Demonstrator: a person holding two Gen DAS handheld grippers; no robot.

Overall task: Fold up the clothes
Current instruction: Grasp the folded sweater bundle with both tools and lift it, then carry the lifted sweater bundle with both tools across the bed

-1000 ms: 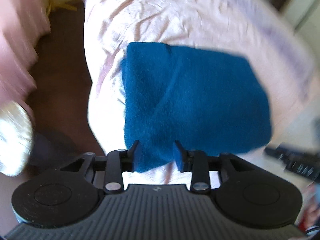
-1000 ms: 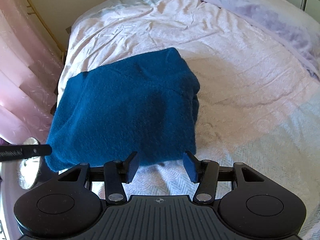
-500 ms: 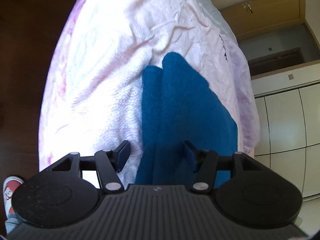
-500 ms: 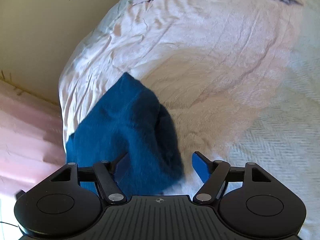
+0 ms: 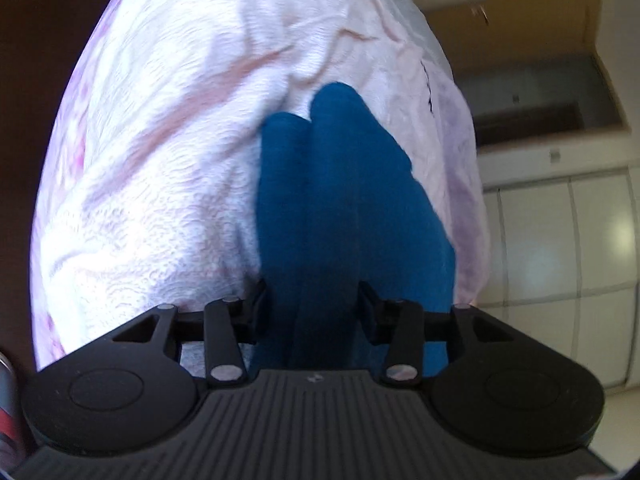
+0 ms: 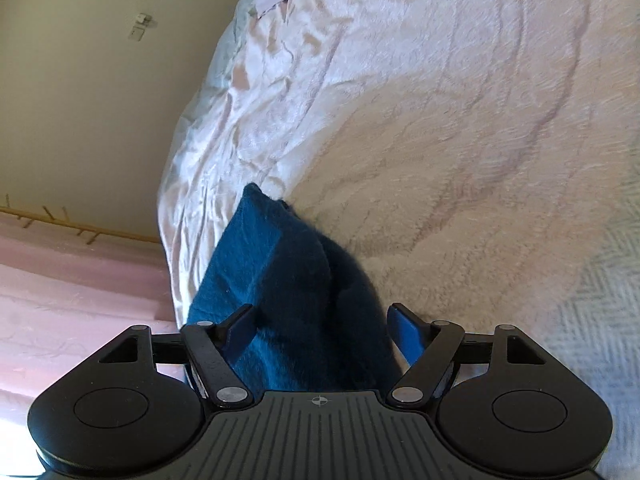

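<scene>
A thick folded blue garment [image 5: 344,200] lies on a pale pink bedspread [image 5: 168,184]. In the left wrist view its folded edge fills the gap of my left gripper [image 5: 312,300]. Both pads touch the cloth and the jaws are closing on it. In the right wrist view the other end of the blue garment [image 6: 288,280] sits between the fingers of my right gripper [image 6: 320,328]. Its jaws are opening: the left pad brushes the cloth, and the right fingertip [image 6: 404,332] stands a little apart from it.
The bedspread [image 6: 440,120] stretches far ahead and to the right in the right wrist view. A pink curtain [image 6: 80,280] and a beige wall [image 6: 100,100] lie to the left. White wardrobe doors [image 5: 560,240] stand beyond the bed. Dark floor [image 5: 36,60] lies at the left.
Both grippers dropped and rolled onto the garment's two ends, which now stand between their fingers. The left jaws widened, then narrowed on the fold. The right jaws spread wider.
</scene>
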